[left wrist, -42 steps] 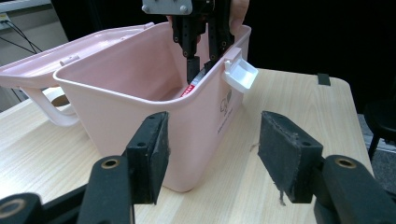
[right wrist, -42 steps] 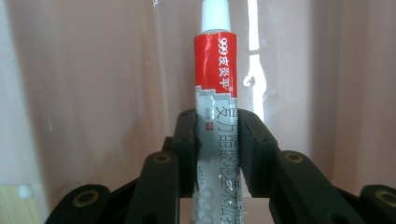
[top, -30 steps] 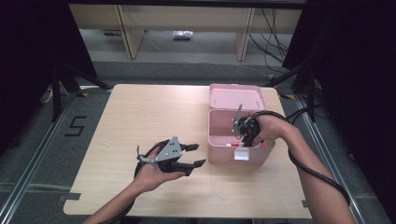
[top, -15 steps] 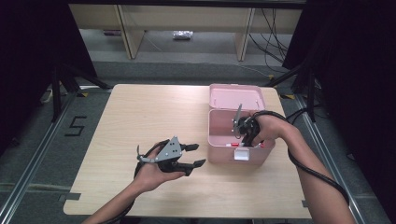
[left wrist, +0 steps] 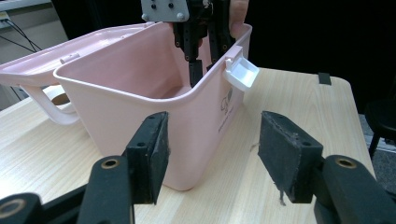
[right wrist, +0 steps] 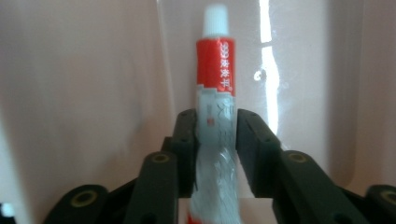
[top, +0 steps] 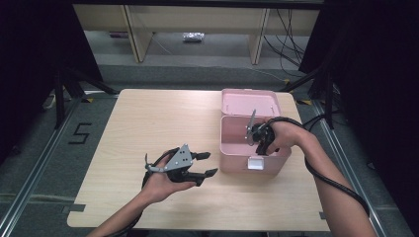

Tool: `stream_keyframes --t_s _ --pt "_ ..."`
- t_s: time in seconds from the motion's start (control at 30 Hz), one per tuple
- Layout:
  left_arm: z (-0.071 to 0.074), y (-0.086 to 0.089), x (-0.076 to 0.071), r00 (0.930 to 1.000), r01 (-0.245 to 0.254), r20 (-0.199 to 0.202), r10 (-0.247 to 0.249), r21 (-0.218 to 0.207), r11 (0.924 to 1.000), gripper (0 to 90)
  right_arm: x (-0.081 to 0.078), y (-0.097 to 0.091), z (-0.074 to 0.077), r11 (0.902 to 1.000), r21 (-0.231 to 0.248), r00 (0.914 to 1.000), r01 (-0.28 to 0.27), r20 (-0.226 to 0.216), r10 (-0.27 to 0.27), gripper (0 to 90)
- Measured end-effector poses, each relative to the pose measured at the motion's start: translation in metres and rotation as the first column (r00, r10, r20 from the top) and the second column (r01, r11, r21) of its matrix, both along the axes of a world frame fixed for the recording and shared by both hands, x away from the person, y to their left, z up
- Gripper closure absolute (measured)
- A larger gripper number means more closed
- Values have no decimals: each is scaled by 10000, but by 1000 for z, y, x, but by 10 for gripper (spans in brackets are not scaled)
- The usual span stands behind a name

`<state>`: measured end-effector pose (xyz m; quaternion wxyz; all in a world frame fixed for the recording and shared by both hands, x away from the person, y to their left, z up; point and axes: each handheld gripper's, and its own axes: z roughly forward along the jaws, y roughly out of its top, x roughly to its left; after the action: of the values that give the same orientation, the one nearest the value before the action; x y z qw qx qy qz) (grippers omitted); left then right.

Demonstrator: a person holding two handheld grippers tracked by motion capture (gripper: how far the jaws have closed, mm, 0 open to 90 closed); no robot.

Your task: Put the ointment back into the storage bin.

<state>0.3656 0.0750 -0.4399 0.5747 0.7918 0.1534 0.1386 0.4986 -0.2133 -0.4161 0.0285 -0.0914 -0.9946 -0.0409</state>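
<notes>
Left gripper: it is hovering low over the near part of the desk, carried in the person's left hand; its jaws are standing spread with nothing between them, pointing at the side of the pink box.

Pink box: it is sitting on the right half of the desk just beyond the left gripper, lid thrown back and lying open behind it, white latch sticking out at the front rim.

Right gripper: it is reaching down into the open box from above; its jaws are pinching a tube between their pads.

Tube: red and white with a white cap, it is being held inside the box, cap pointing away from the gripper toward the pink inner wall; whether it is touching the floor of the box I cannot tell.

Step in hand: judging by this, the tube is being handled inside the box, either being set down or being lifted out; the pictures are not settling which.

Next move: if placing, it is calling for lowering the tube until it rests, then spreading the jaws and rising straight up clear of the rim; if removing, a steady lift past the rim and latch. The left gripper is looking ready to steady the box wall.
</notes>
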Motion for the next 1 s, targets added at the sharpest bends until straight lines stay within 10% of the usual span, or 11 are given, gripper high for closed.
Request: stream_keyframes --t_s 0.5,0.63,1.0 --pt "-1 -3 -1 10000 84 28 -84 36 10000 429 -1 -10 19 9934 679 9908 927 926 -988 718" --pt "-2 -5 -1 9999 127 74 -128 97 9999 451 -2 -18 30 9800 1146 9763 1626 1252 -1766 888" --pt "-1 -7 0 9997 248 -15 -249 -324 9992 692 -9 -29 35 9516 1593 9495 2629 1322 -2844 900"
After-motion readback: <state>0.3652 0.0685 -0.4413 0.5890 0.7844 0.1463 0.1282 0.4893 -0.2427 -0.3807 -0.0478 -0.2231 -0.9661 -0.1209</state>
